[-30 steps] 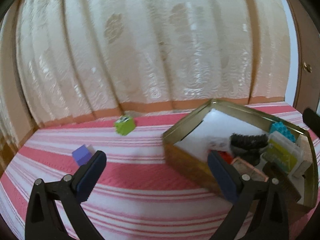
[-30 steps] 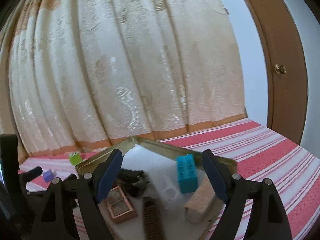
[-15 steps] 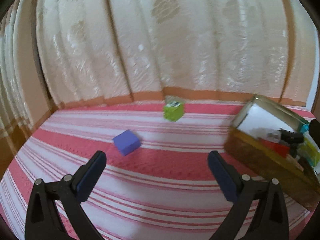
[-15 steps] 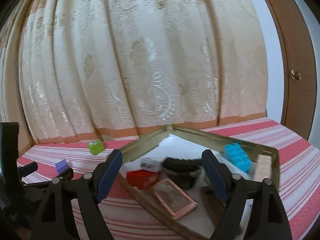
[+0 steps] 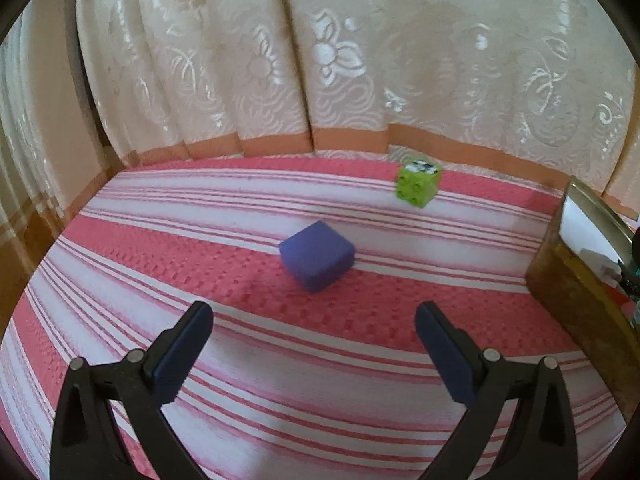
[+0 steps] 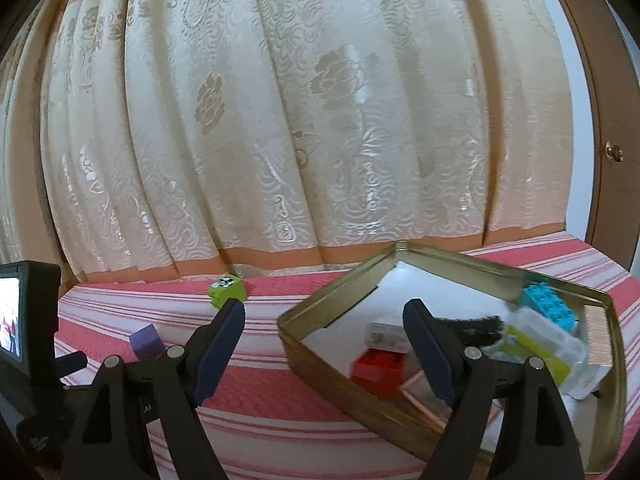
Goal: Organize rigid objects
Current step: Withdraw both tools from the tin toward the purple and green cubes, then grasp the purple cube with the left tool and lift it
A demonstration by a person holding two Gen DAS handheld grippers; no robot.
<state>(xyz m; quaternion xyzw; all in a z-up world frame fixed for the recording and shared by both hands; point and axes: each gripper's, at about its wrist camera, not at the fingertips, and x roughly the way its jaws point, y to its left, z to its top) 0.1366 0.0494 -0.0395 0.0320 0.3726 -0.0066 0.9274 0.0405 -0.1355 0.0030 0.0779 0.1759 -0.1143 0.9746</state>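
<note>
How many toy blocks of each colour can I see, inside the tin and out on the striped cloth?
Purple: 1, on the cloth
Green: 1, on the cloth
Red: 1, in the tin
Blue: 1, in the tin
Total: 4 blocks; the tin's other pieces are too jumbled to sort.

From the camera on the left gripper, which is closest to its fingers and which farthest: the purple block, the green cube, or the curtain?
1. Purple block: just ahead of the open left gripper, lying on the striped cloth, roughly centred between the fingers.
2. Green cube: farther back and to the right, near the cloth's far edge.
3. Curtain: behind everything, hanging across the back.
</note>
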